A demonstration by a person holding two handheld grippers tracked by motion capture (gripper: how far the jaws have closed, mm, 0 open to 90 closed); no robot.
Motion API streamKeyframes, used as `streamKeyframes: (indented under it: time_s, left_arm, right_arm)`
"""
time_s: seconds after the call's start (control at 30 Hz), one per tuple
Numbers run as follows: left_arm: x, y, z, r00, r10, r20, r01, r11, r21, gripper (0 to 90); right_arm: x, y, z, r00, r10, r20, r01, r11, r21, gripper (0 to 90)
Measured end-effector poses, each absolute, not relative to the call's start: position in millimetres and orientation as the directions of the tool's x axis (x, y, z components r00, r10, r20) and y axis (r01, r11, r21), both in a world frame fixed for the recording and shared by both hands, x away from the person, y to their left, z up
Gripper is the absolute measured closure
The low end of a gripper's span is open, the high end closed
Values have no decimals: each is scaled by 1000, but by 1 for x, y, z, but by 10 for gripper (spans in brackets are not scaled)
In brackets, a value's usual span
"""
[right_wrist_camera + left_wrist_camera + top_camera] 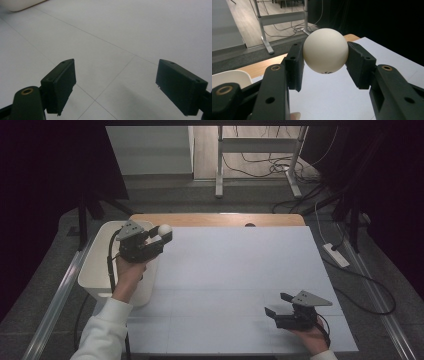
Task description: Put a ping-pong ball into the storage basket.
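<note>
1. Ball (325, 50): the left gripper (161, 234) is clamped on it, pads pressing both sides, holding it in the air at the bin's (100, 265) right edge, over the near part of the mat (240, 270).
2. Step in hand, as I judge it: carrying the ball between bin and mat.
3. Next move calls for a steady carry and a low release, or the ball may roll.
4. Right gripper (276, 303) rests on the mat with jaws wide apart and nothing between them.
5. The bin's inside is hidden by the hand; small print under the ball is unreadable.
</note>
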State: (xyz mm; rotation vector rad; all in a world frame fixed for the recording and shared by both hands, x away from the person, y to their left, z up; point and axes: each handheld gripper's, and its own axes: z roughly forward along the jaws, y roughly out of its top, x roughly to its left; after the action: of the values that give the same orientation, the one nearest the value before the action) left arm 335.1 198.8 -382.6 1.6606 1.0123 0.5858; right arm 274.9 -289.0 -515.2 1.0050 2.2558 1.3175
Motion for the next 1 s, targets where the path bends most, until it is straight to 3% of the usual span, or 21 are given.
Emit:
streamKeyframes:
  time_s: [1.0]
  left_arm:
    - [328,237,-385,424,899,-108,356,-56,933,512]
  right_arm:
    - [275,-288,-515,-692,720,56,406,324,854,164]
